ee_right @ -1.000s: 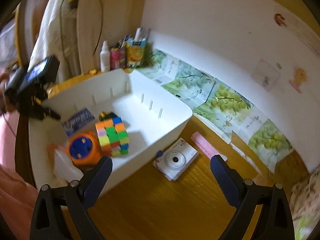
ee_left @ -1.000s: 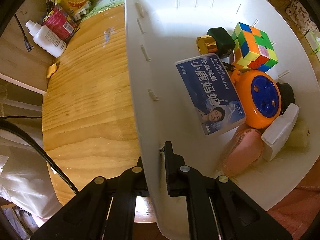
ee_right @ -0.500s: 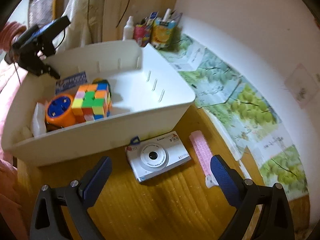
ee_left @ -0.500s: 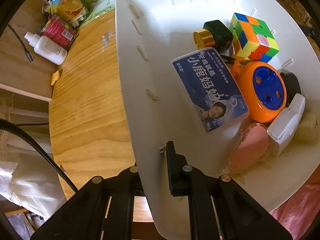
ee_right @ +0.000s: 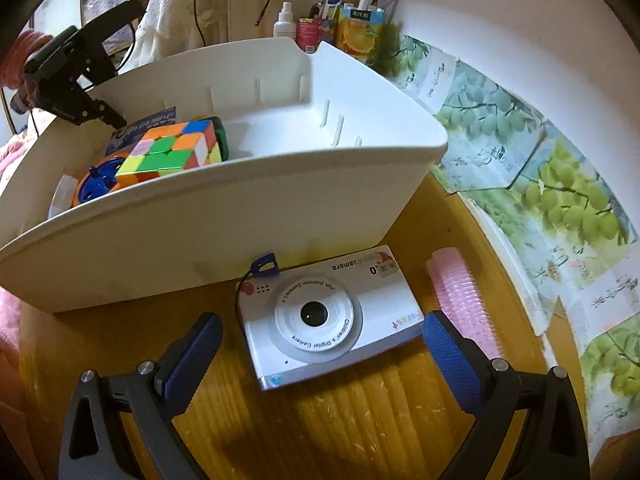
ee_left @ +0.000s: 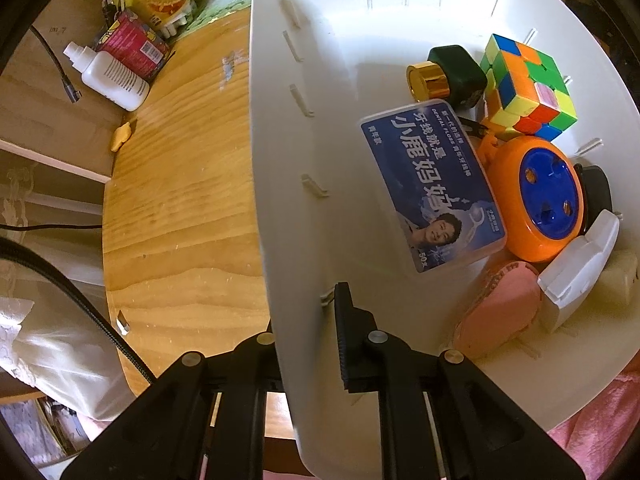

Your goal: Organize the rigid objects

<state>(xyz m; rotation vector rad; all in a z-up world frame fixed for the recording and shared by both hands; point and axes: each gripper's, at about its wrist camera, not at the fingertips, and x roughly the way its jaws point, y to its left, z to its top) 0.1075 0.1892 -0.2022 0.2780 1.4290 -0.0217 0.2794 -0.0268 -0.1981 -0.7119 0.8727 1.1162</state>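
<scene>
Jaws on my left gripper (ee_left: 308, 336) straddle the near wall of the white bin (ee_left: 280, 184), nearly closed on it but just loosening. Right gripper (ee_right: 320, 354) stands wide open, holding nothing, low over the white toy camera (ee_right: 326, 318), which lies face-up on the wooden table (ee_right: 340, 412) just beside the bin's outer wall. I judge the step as reaching for the camera. Next: lower until both pads flank its short sides, close, lift over the rim. Pink brush (ee_right: 460, 296) waits alongside.

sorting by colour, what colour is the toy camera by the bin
White, with a white lens ring: toy camera, clearest in the right wrist view.
</scene>
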